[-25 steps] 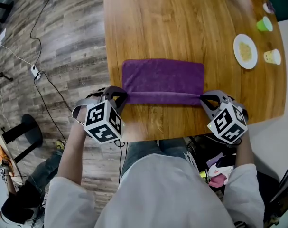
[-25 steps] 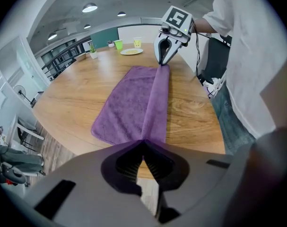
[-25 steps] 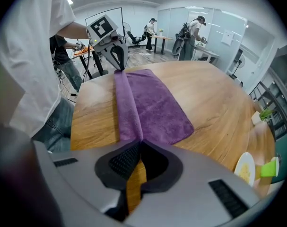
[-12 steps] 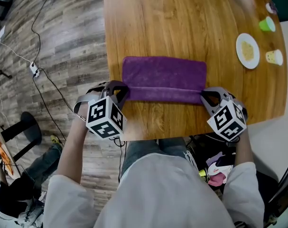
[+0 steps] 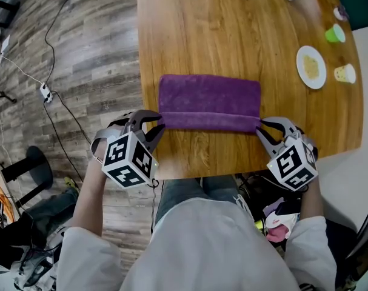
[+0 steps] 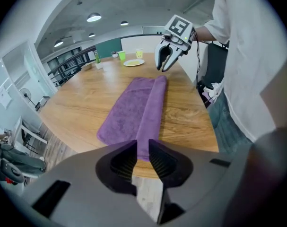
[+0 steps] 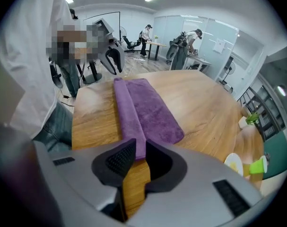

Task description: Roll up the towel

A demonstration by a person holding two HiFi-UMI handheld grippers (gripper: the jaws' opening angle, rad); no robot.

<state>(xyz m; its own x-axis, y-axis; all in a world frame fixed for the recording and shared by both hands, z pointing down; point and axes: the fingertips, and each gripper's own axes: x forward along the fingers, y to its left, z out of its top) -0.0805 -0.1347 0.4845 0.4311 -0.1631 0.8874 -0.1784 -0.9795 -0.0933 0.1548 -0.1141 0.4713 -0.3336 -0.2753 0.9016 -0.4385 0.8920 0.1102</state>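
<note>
1. The left gripper [image 5: 157, 126] sits at the towel's left end. Its jaws have just eased slightly apart, and the roll's tip lies between them unpinched.
2. The purple towel [image 5: 209, 96] lies flat on the wooden table [image 5: 232, 23], with its near edge turned into a thin roll [image 5: 209, 122].
3. The right gripper [image 5: 262, 127] is at the roll's right end, its jaws likewise just loosened, narrowly parted and gripping nothing.

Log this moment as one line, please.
towel: near edge rolled, on table | left tongs: just opened, roll end in gap, unpinched | right tongs: same
</note>
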